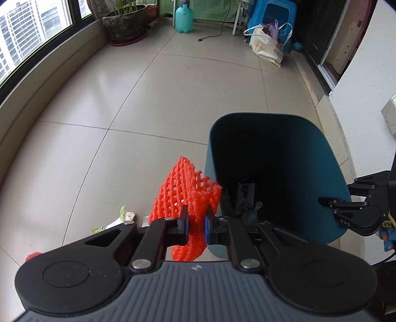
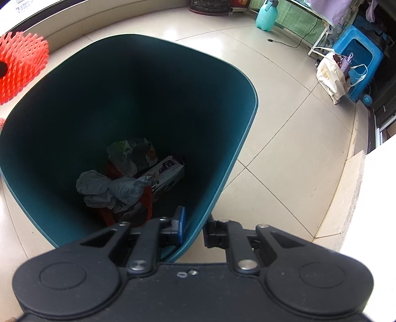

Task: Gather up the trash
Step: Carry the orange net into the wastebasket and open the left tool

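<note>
Orange foam net (image 1: pixel 184 195) (crumpled) beside teal bin (image 1: pixel 316 158), trash inside

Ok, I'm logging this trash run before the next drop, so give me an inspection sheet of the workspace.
Surface: beige tiled floor, glossy, no spills seen.
Job's things: red foam net held up beside the teal bin, not yet over its mouth; the bin already holds crumpled paper and a printed carton.
Clutter: small scraps on the floor left of the net.
Grippers: left gripper shut on the net; right gripper clamped on the bin's rim.
Cables: black cord lies across the far floor.
Surroundings: window, potted plant, teal spray bottle, blue stool, white bag.
</note>
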Action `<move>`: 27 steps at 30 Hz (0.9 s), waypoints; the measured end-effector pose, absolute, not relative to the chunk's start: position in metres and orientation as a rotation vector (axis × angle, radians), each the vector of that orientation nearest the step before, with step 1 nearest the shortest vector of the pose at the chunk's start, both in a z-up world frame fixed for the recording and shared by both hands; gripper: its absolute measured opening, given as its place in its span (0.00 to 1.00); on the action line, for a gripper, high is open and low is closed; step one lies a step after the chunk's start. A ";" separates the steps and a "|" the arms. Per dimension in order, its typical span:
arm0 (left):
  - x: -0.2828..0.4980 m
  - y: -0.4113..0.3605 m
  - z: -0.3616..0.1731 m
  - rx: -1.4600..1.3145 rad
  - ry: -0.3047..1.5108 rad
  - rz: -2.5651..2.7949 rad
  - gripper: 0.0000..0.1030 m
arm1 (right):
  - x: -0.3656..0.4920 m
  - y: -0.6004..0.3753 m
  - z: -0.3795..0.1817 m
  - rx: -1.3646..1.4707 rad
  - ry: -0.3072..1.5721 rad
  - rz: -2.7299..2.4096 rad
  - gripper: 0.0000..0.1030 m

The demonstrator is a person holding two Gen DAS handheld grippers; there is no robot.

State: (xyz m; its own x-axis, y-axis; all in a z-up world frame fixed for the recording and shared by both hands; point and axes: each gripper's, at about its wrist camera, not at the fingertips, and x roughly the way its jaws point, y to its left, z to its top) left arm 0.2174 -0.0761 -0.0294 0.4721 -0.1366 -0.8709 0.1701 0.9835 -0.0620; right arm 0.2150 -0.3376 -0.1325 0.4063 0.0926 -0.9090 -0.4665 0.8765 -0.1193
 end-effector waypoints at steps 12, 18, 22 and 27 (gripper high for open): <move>0.229 -0.158 -0.043 0.095 1.095 -0.370 0.10 | 0.214 -0.344 -0.132 -0.393 1.118 0.418 0.14; 0.250 -0.194 -0.093 0.162 1.182 -0.368 0.10 | 0.214 -0.342 -0.134 -0.427 1.112 0.426 0.14; 0.259 -0.205 -0.120 0.182 1.227 -0.344 0.10 | 0.216 -0.342 -0.136 -0.420 1.111 0.426 0.14; 0.266 -0.212 -0.143 0.180 1.260 -0.331 0.11 | 0.213 -0.343 -0.137 -0.418 1.109 0.427 0.14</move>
State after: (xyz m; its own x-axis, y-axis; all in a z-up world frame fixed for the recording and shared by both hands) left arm 0.2665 -0.2123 -0.1430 0.2673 -0.1457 -0.9525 0.3415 0.9387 -0.0477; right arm 0.2132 -0.3427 -0.1371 0.3824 0.1202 -0.9162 -0.5254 0.8439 -0.1086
